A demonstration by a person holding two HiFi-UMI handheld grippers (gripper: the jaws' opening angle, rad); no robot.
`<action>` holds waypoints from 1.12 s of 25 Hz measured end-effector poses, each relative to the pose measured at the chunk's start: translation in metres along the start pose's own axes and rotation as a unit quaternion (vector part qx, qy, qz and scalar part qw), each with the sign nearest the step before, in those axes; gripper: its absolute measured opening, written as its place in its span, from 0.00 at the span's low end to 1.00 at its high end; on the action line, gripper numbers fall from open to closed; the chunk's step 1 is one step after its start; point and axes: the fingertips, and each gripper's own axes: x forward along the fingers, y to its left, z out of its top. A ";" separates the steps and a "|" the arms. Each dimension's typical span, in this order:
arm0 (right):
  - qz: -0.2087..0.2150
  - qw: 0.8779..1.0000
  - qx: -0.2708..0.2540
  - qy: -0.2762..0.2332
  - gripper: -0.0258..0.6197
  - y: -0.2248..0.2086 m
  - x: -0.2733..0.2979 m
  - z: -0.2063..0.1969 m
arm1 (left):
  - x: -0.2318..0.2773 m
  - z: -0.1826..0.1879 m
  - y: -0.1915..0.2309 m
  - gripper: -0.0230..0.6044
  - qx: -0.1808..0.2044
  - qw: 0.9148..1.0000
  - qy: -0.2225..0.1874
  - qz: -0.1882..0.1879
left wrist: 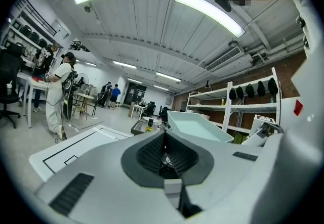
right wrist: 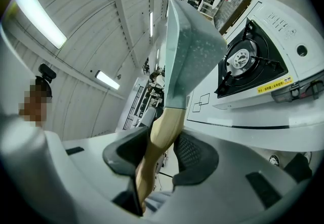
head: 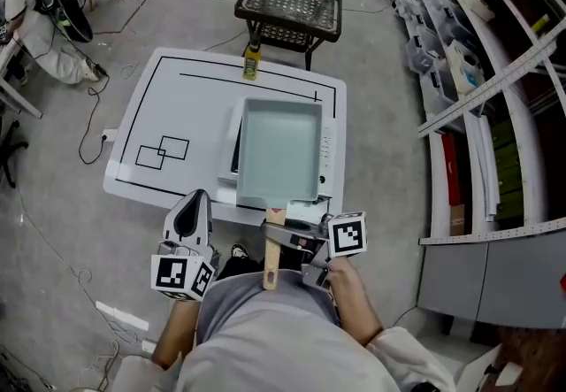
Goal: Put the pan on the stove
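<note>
Head view, straight down: looking at a square pale-green pan (head: 281,151) over the stove (head: 327,154), covering nearly all of it, with only the control strip peeking out on the 3 o'clock side. Got the wooden handle (head: 271,262) pointing back to 6 o'clock, toward the body.

Checked the right gripper view too: got the right gripper (right wrist: 163,137) clamped on that handle, wood pinched between the two dark pads. From there, can see the speckled underside of the pan and the burner (right wrist: 238,61) bare beside it. So reckon not down on the supports yet, just hanging above them.

Got the left gripper (head: 195,204) parked at about 7 o'clock from the pan, jaws pressed together on nothing, out of the job.

Step-wise, looks like the last bit: lining up and lowering. Next move probably calls for keeping the pan level, centring it over the burner, and easing down until seated on the supports. Only then letting go of the handle. Worth watching for tipping, with that long handle hanging off the 6 o'clock edge.

Writing: not much to report. Can see a yellow label (right wrist: 273,86) on the stove's front edge with dark print, too small to read. Same for the marks by the buttons on the control strip. No legible brand anywhere. Otherwise just black-and-white square markers on the cube (head: 347,234) of each gripper, plus black outlines drawn on the white table (head: 190,107)
</note>
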 end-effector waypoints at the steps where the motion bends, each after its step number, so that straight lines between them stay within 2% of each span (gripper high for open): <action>1: 0.000 1.000 0.000 -0.003 0.29 -0.001 0.000 0.001 | 0.002 -0.003 0.001 0.04 -0.001 1.000 0.003 -0.003; 8: 0.008 1.000 0.006 -0.009 0.29 -0.007 0.003 0.016 | 0.015 -0.006 -0.005 0.04 -0.009 0.999 0.018 -0.025; 16: 0.024 1.000 0.019 -0.007 0.29 -0.022 0.005 0.041 | 0.034 -0.005 -0.006 0.04 -0.010 1.000 0.013 -0.014; 20: 0.027 1.000 0.003 0.006 0.29 -0.027 0.010 0.052 | 0.036 0.008 -0.005 0.04 0.032 0.999 0.009 0.010; 26: 0.025 0.999 0.028 0.008 0.29 -0.044 0.009 0.058 | 0.048 0.009 -0.009 0.04 0.070 0.997 0.016 0.019; 28: 0.023 0.999 0.029 0.009 0.29 -0.048 0.009 0.061 | 0.051 0.006 -0.010 0.04 0.060 0.998 0.019 0.012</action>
